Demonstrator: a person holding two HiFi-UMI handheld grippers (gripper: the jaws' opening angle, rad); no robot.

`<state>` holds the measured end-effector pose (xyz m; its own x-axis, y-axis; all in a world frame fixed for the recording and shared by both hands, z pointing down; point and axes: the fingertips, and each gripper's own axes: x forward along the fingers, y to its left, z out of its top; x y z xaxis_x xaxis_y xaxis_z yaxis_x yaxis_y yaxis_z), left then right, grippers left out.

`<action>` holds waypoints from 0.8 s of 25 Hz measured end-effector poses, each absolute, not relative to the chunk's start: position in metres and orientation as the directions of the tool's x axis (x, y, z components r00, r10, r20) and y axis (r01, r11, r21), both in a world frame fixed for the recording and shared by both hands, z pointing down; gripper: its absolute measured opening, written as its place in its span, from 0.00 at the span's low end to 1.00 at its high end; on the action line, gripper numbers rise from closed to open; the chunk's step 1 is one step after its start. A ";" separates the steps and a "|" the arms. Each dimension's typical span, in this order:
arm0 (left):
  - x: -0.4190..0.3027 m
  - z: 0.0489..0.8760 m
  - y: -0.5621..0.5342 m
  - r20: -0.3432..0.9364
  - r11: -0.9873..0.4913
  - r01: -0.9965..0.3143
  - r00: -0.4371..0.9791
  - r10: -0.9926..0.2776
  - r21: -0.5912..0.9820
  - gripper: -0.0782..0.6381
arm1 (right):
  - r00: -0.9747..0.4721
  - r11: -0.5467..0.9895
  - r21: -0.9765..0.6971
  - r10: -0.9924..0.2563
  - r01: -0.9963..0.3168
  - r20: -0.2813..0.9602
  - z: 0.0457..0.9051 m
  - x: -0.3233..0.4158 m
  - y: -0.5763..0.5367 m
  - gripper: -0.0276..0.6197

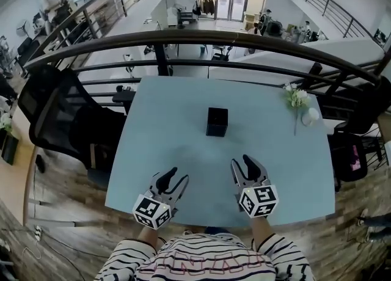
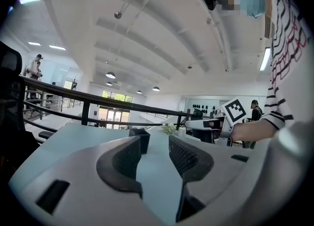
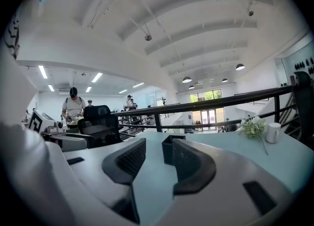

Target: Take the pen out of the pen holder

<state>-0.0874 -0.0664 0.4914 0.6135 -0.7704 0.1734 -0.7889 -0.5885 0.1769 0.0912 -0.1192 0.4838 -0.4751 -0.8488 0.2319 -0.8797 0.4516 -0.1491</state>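
Pale blue table, rectangular, set against a dark curved railing. We logged the following on and around it.

Pen holder: black, square, open-topped, upright near the middle of the table and well apart from both grippers. Its inside read only as dark, and we could not tell whether a pen stood in it.

Left gripper: we held it at the near part of the table, left of centre. Its jaws were apart, with only bare tabletop between them. In its own view the holder showed beyond the left jaw.

Right gripper: we held it likewise at the near part, right of centre, jaws parted and empty. In its own view the holder stood ahead, partly behind the right jaw.

Sprig of white flowers: lay near the far right corner of the table.

White cup: sat just beside the flowers, at the table's right edge.

Black mesh office chair: stood off the table's left side, on wood flooring.

Striped sleeves: ours, white with dark bands, at the bottom of the head view.
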 end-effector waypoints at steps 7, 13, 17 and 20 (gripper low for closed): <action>-0.062 0.505 -0.104 0.198 -0.547 -0.821 0.571 -0.797 0.165 0.33 | -0.530 0.510 -0.146 -0.808 -0.848 0.255 0.495 0.107 -0.168 0.31; -0.047 0.517 -0.140 0.223 -0.535 -0.834 0.551 -0.804 0.133 0.33 | -0.585 0.570 -0.142 -0.762 -0.809 0.278 0.502 0.107 -0.201 0.31; -0.046 0.525 -0.163 0.249 -0.553 -0.823 0.567 -0.785 0.130 0.33 | -0.589 0.580 -0.130 -0.748 -0.804 0.307 0.506 0.101 -0.220 0.31; -0.047 0.533 -0.183 0.270 -0.586 -0.800 0.596 -0.756 0.126 0.33 | -0.574 0.572 -0.111 -0.753 -0.813 0.323 0.509 0.096 -0.237 0.31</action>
<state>-0.0474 -0.1828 0.5326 0.5964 -0.7557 0.2705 -0.8002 -0.5863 0.1263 0.0956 -0.2371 0.5086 -0.5738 -0.7526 0.3230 -0.8126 0.5722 -0.1106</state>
